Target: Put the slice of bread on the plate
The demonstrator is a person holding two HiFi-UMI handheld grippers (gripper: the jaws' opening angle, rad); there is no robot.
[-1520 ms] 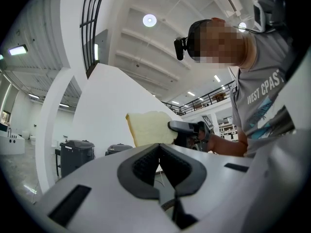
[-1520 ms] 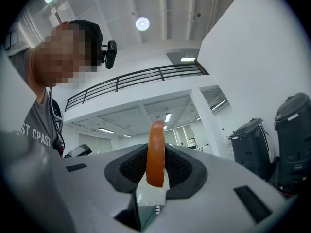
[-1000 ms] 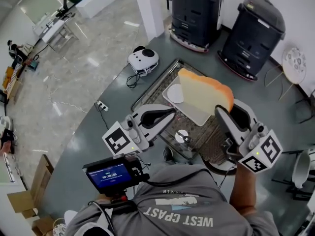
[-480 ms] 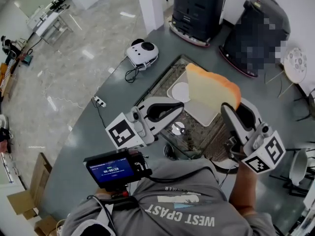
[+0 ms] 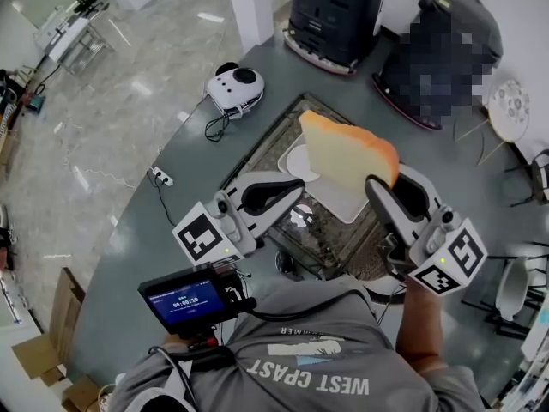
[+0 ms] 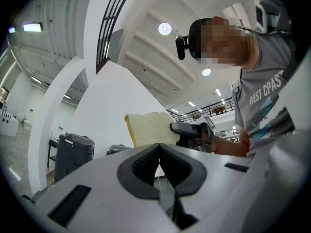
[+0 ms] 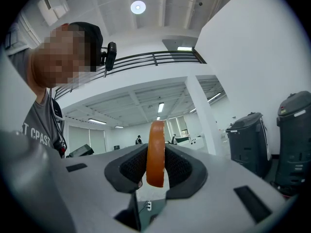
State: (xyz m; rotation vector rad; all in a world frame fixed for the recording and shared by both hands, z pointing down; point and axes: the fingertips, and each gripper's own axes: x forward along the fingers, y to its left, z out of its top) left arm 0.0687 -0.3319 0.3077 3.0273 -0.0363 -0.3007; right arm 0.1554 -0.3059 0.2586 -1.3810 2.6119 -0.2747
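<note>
**Head view:** My right gripper (image 5: 378, 189) is clamped on the lower corner of a thick slice of pale bread with an orange-brown crust (image 5: 343, 154). I hold the slice upright in the air above the white rounded-square plate (image 5: 297, 165), not touching it. The plate sits on a dark patterned rectangular tray (image 5: 265, 148), which lies on the grey round table (image 5: 171, 204). My left gripper (image 5: 297, 194) hangs over the tray's near side, just beside the plate, with its tips pointing at the slice. A white panda-shaped gadget (image 5: 233, 86) sits on the table well beyond the tray.

**Left gripper view:** My left gripper (image 6: 159, 158) has its dark pads brought together with nothing between them. Past them, the slice (image 6: 149, 128) stands up, pinched at its right side by my other gripper (image 6: 188, 129).

**Right gripper view:** My right gripper (image 7: 156, 160) has its pads pressing both faces of the slice (image 7: 156, 139). I see the slice edge-on as a narrow orange crust rising above the jaws.
</note>
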